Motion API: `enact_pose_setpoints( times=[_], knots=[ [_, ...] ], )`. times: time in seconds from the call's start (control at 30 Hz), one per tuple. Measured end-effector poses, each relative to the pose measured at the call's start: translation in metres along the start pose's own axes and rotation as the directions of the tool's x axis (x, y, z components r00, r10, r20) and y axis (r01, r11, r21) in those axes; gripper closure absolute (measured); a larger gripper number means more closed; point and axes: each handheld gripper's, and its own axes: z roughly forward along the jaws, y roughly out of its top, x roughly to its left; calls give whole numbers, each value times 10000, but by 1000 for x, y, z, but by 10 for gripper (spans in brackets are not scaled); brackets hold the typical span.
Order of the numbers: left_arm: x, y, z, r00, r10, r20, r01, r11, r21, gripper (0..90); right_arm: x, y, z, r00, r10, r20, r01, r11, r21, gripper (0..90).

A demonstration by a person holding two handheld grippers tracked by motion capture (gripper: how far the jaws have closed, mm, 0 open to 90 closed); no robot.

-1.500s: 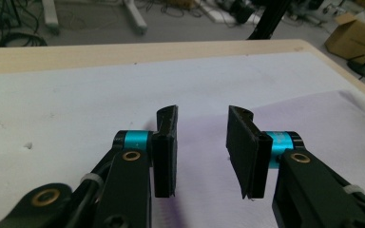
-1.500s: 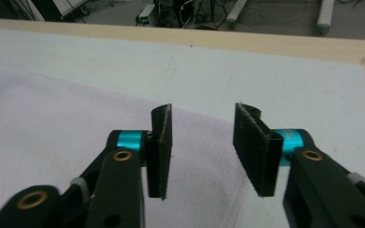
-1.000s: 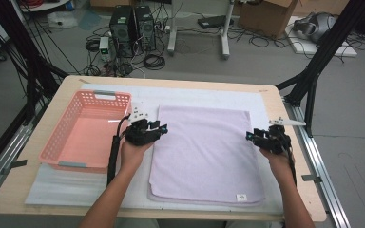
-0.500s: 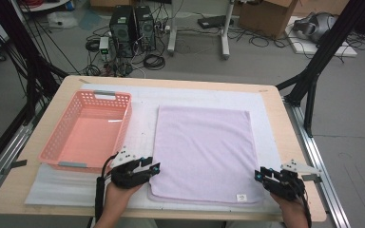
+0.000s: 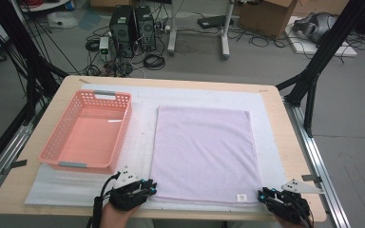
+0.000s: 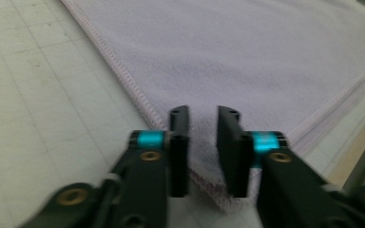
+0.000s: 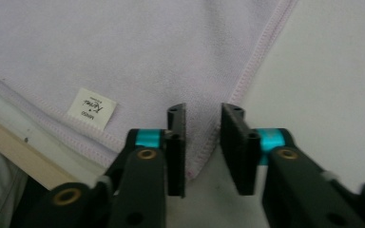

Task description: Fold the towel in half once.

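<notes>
- A second ago my hands were up at the far corners of the lilac towel [image 5: 203,154]; now both sit at its near corners, so I judge a fold away from me comes next.
- My left tongs [image 6: 202,152] have just been closing, and the near left corner is bunched between the jaws; I read that as pinched.
- My right tongs [image 7: 203,152] have been closing too, with the near right corner between the jaws beside the label [image 7: 91,108]; a gap remains, so no grip yet.
- Ahead of my left tongs stands the pink basket [image 5: 59,138].
- The towel lies flat on a white mat [image 5: 138,147] over the wooden table [image 5: 285,128]; beyond, cables, computer towers [image 5: 132,23] and a cardboard box [image 5: 266,12] crowd the floor.
</notes>
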Motion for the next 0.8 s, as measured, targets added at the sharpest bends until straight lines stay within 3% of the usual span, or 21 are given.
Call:
enact_pose_setpoints(
  times=[0.13, 0.27, 0.4, 0.43, 0.5, 0.57, 0.63, 0.7, 0.8],
  knots=[
    [-3, -1, -7, 9996, 85, -276, -94, 9995, -317, 896, 3, 1, -3, 9995, -299, 129, 300, 9995, -59, 851],
    [-2, 1, -14, 9999, -4, -125, -4, 9976, -695, 897, 7, 3, -6, 9984, -468, 321, 476, 9986, -243, 856],
    [1, 0, -15, 9997, -236, 26, 237, 9968, -760, 896, 6, 3, -9, 9993, -306, 200, 315, 9985, -440, 855],
    [2, 0, -14, 9992, -389, 33, 390, 9961, -788, 861, 6, 3, -9, 9995, -241, 198, 249, 9990, -382, 855],
    [4, 0, -12, 9968, -793, 135, 800, 9948, -631, 679, 6, 2, -7, 9993, -327, 187, 332, 9990, -306, 855],
    [3, 0, -10, 9964, -817, 219, 829, 9947, -612, 616, 6, 2, -6, 9993, -343, 169, 347, 9990, -273, 855],
    [1, 0, -8, 9974, -675, 233, 685, 9966, -449, 609, 7, 2, -7, 9993, -340, 158, 344, 9990, -271, 855],
    [-1, 0, -4, 9987, -506, 83, 508, 9984, -244, 651, 6, 2, -6, 9992, -360, 157, 365, 9990, -267, 855],
    [-5, -1, -3, 9997, -81, -234, 77, 9999, -153, 842, 6, 2, -6, 9992, -358, 158, 362, 9990, -256, 854]
  ],
)
